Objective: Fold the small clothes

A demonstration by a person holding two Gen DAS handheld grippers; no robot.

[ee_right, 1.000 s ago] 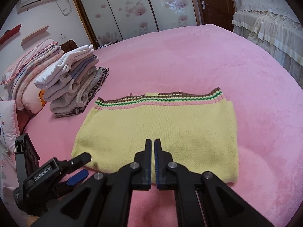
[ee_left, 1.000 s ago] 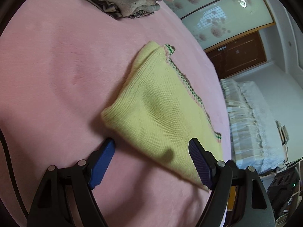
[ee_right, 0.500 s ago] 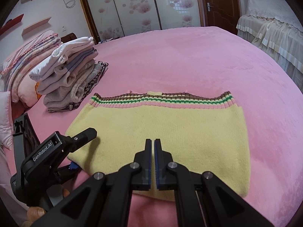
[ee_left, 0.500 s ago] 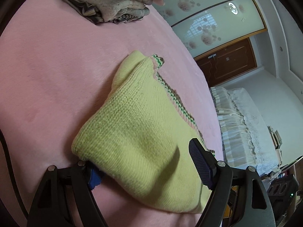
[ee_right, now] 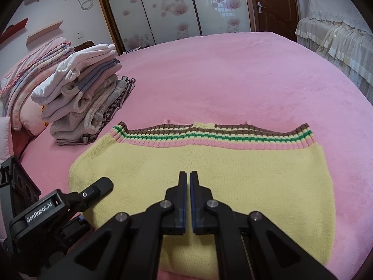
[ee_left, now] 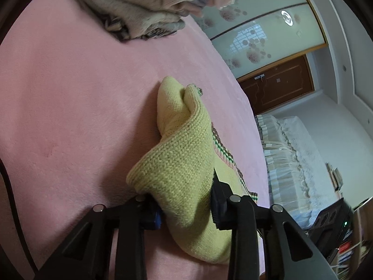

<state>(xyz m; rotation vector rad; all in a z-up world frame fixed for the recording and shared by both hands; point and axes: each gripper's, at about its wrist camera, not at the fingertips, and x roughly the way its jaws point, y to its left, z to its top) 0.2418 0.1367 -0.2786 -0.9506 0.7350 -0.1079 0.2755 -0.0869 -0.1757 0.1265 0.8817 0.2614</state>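
1. Nearest, the left claw (ee_left: 186,207) is clamped on the near corner of the yellow knit sweater (ee_left: 184,170), and the bunched knit fills the narrow gap between its two fingers; the fold rises above the claw.
2. In the right wrist view, the right claw (ee_right: 188,200) has its two fingers drawn almost together with only a thin slit between them and no cloth in it, poised over the sweater's (ee_right: 209,175) near part.
3. To its left, the left claw's body (ee_right: 58,205) sits at the sweater's left near corner.
4. Further out, the sweater lies spread on the pink bed (ee_right: 233,74), its striped brown, green and pink hem (ee_right: 209,135) along the far edge.
5. Beyond, to the left, a stack of folded clothes (ee_right: 84,98) rests on the bed, apart from the sweater.
6. Farthest, sliding wardrobe doors (ee_right: 167,7) with flower prints line the wall.
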